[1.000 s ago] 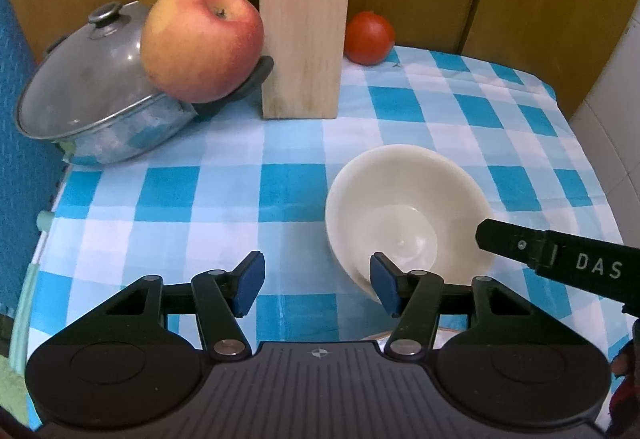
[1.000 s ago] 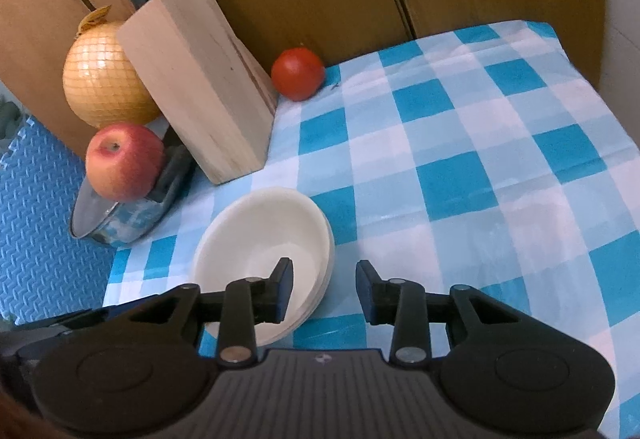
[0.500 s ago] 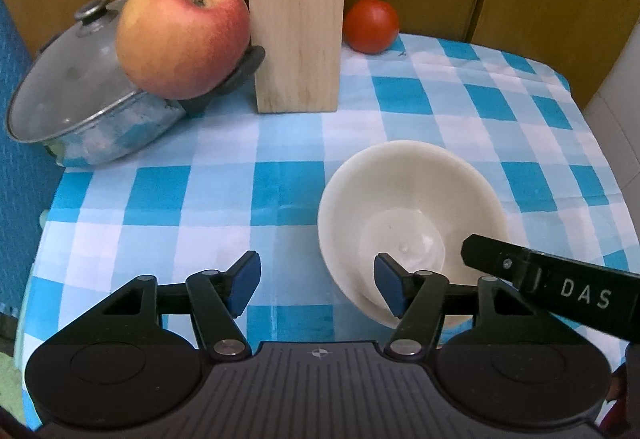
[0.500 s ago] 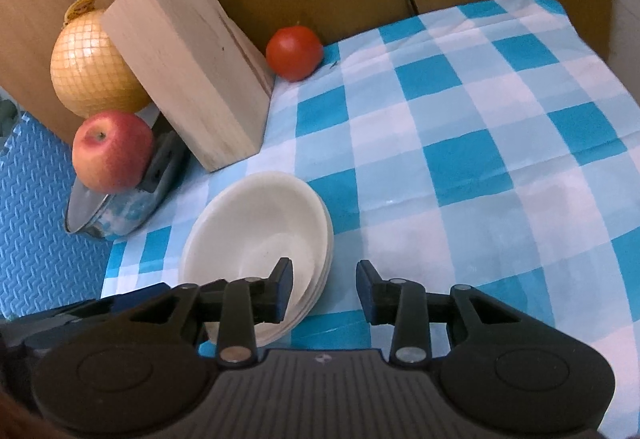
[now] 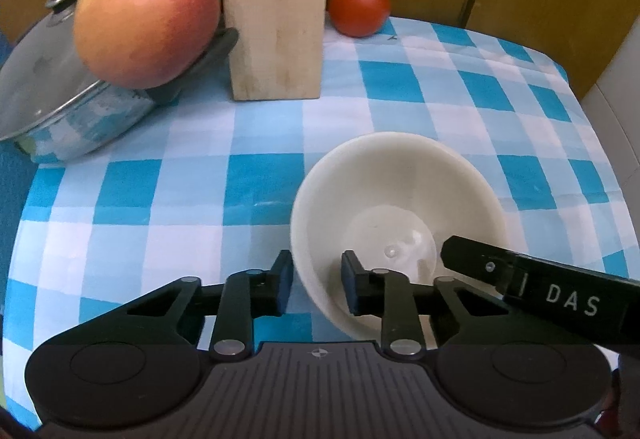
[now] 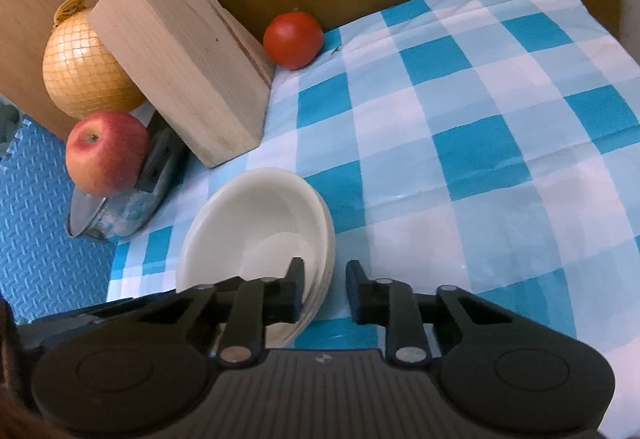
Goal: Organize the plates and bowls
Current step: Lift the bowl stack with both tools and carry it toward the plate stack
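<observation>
A cream bowl (image 5: 400, 199) sits on the blue-checked tablecloth (image 5: 160, 199). In the right wrist view the bowl (image 6: 260, 215) shows several stacked rims. My left gripper (image 5: 316, 285) is shut on the bowl's near-left wall, one pad outside and one inside. My right gripper (image 6: 325, 289) straddles the bowl's right rim with its jaws narrow. A sliver of cloth shows between the rim and the right finger (image 6: 358, 291). One finger of the right gripper (image 5: 520, 279) reaches over the bowl's right side in the left wrist view.
A wooden knife block (image 6: 180, 79) stands behind the bowl, with a tomato (image 6: 294, 39) to its right. A lidded pot (image 5: 60, 99) with an apple (image 5: 144, 15) on it is at the left, next to a netted melon (image 6: 84, 71). Blue foam flooring (image 6: 36, 239) lies beyond the left edge.
The left gripper's jaws closed from wide apart onto the bowl's wall. The right gripper's jaws narrowed around the rim. Both views moved slightly closer to the bowl.
</observation>
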